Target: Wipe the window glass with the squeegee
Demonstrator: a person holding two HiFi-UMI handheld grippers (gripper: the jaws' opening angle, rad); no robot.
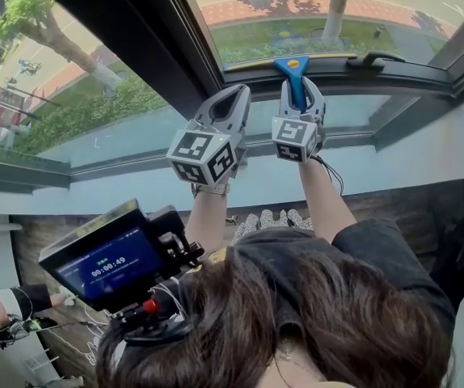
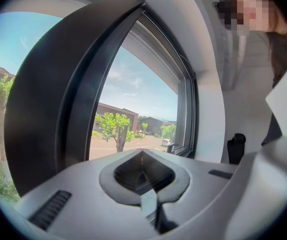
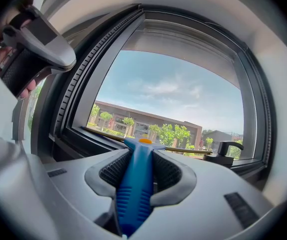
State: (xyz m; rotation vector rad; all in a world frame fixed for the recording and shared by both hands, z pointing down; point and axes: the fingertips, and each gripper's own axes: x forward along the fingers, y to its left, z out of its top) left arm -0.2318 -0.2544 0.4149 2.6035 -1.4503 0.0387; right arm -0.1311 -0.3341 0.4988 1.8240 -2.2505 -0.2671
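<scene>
right gripper [image 3: 139,156] pinches the squeegee [image 3: 133,194] by its blue ribbed handle, blade at the bottom edge of the window glass [image 3: 183,94]; it seems light, stiff, not slippery, best held mid-handle, while left gripper [image 2: 143,169] is pressed together, empty.

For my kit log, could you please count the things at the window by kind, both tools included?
tools: 2 (left tool shut on nothing, right tool clamped on the squeegee)
squeegee: 1
window handle: 1
total: 4
</scene>
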